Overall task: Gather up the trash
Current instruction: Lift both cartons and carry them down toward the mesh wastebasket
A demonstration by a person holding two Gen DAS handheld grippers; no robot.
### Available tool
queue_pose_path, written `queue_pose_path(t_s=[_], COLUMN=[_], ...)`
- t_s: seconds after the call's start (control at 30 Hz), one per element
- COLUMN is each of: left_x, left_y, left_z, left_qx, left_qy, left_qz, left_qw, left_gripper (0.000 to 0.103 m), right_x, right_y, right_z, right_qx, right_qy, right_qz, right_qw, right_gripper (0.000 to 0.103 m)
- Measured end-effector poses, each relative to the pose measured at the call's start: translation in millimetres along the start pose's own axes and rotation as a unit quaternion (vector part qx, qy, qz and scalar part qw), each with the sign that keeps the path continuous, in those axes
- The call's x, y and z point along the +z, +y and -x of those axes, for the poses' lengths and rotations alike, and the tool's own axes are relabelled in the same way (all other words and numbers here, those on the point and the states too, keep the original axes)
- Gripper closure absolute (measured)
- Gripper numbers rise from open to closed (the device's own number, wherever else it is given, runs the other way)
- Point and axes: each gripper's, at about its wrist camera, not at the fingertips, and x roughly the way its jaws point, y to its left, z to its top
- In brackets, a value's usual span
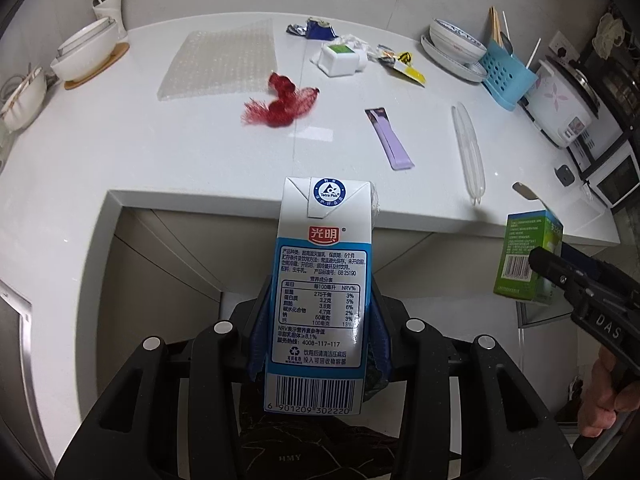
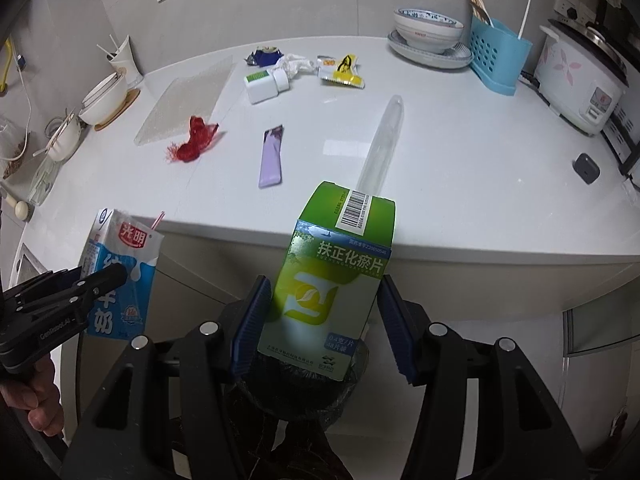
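My left gripper [image 1: 320, 332] is shut on a blue and white milk carton [image 1: 320, 264], which it holds upright in front of the counter edge. In the right wrist view the same carton [image 2: 136, 248] has a striped straw. My right gripper [image 2: 324, 320] is shut on a green medicine box [image 2: 324, 292], which also shows at the right of the left wrist view [image 1: 524, 256]. Both items hang over a black-bagged bin [image 2: 304, 392]. On the white counter [image 1: 160, 152] lie a red mesh net [image 1: 284, 100], a purple sachet [image 1: 390, 140], a clear plastic sleeve [image 1: 468, 152], a white box [image 1: 340, 58] and wrappers [image 1: 408, 66].
A bubble-wrap sheet [image 1: 220, 60] lies at the back left beside stacked bowls [image 1: 88, 52]. At the back right stand a patterned bowl on a plate [image 2: 428, 36], a blue utensil holder [image 2: 498, 56] and a rice cooker [image 2: 576, 80]. A small grey device [image 2: 586, 168] sits near the right edge.
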Motion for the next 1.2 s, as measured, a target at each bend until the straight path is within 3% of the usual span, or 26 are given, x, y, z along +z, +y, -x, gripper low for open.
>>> queue_pose_path(t_s=[0.47, 0.9, 1.2], left_x=[-42.3, -78.1, -90.2], left_y=[-25.2, -28.3, -39.9], left_z=[-58.0, -129.1, -147.2], left_qx=[-0.009, -0.011, -0.035], left_qy=[0.008, 0.061, 0.082], left_qz=[-0.019, -0.033, -0.060], left_qw=[0.9997, 0.9975, 0.9942], left_gripper=[0.062, 0.062, 0.058], right_x=[-54.7, -83.4, -93.0], right_y=[-9.2, -24.4, -32.0], right_z=[-59.4, -99.9, -108.1], right_qx=[0.012, -0.003, -0.008], right_qy=[0.047, 0.080, 0.090], right_qz=[-0.006, -0.011, -0.016], right_qw=[0.999, 0.997, 0.996], right_gripper=[0.050, 0.050, 0.050])
